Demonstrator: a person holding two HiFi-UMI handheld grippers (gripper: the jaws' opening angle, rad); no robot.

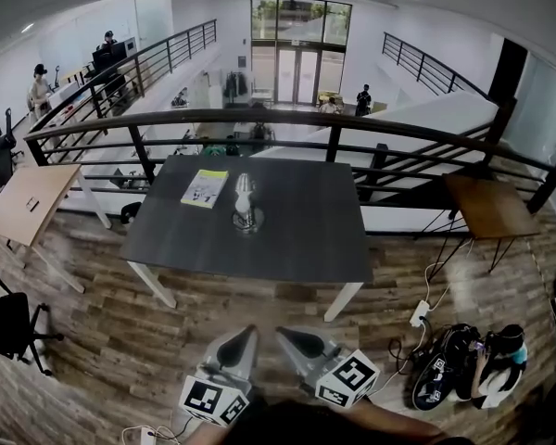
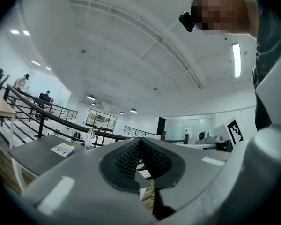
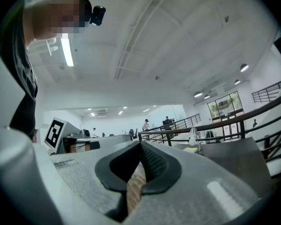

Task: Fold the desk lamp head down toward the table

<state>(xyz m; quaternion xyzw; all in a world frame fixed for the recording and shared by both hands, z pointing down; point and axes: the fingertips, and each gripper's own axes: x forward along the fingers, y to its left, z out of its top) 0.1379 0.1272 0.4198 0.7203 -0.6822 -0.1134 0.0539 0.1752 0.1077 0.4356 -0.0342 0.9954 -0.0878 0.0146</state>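
Observation:
A small silver desk lamp [image 1: 246,199] stands on a round base near the middle of the dark grey table [image 1: 296,244], its head upright. Both grippers hang low in the head view, well short of the table's near edge and over the wooden floor. My left gripper [image 1: 248,332] and my right gripper [image 1: 283,333] point level toward the table, jaws together, nothing between them. The lamp [image 2: 90,134] shows far off at the left of the left gripper [image 2: 140,140] view. It also shows as a distant lamp [image 3: 193,135] to the right of my right gripper [image 3: 141,145].
A yellow-green booklet [image 1: 205,187] lies on the table left of the lamp. A black railing [image 1: 287,119] runs behind the table. Wooden side tables stand at left [image 1: 28,202] and right [image 1: 489,207]. An office chair [image 1: 9,323] is at left; cables and black bags [image 1: 449,364] lie at right.

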